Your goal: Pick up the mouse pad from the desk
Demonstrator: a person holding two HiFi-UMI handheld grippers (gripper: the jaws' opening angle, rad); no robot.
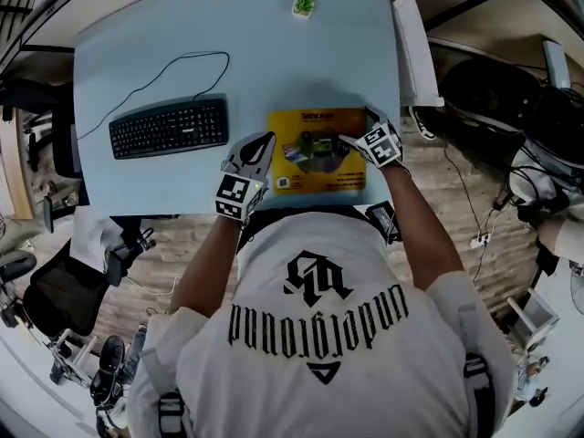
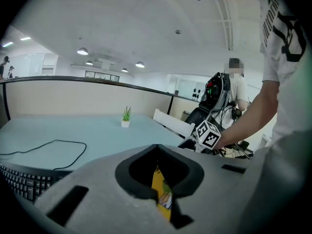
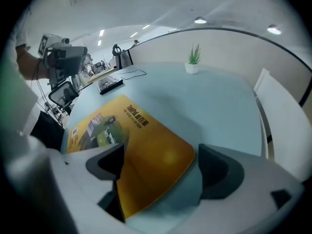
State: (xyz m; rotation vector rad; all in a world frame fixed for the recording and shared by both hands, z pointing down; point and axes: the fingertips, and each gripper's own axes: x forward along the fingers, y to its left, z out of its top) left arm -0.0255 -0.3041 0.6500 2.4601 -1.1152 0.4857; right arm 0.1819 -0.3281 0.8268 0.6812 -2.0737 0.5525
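The yellow printed mouse pad [image 1: 315, 179] lies flat on the light blue desk [image 1: 274, 53], close to its front edge. My right gripper [image 1: 356, 128] hangs over the pad's right side, pointing steeply down. In the right gripper view it [image 3: 163, 167] stands open, with one jaw over the pad [image 3: 141, 150] and the other over bare desk past the pad's rounded corner. My left gripper [image 1: 266, 140] is just left of the pad. In its own view its jaws [image 2: 157, 147] are shut, and a strip of the pad [image 2: 161, 189] shows through the gap behind them.
A black keyboard [image 1: 169, 128] with a looping cable lies to the left of the pad. A small potted plant [image 1: 304, 4] stands near the far edge. A white chair back [image 1: 415, 48] is against the desk's right side, with bags and cables on the floor beyond it.
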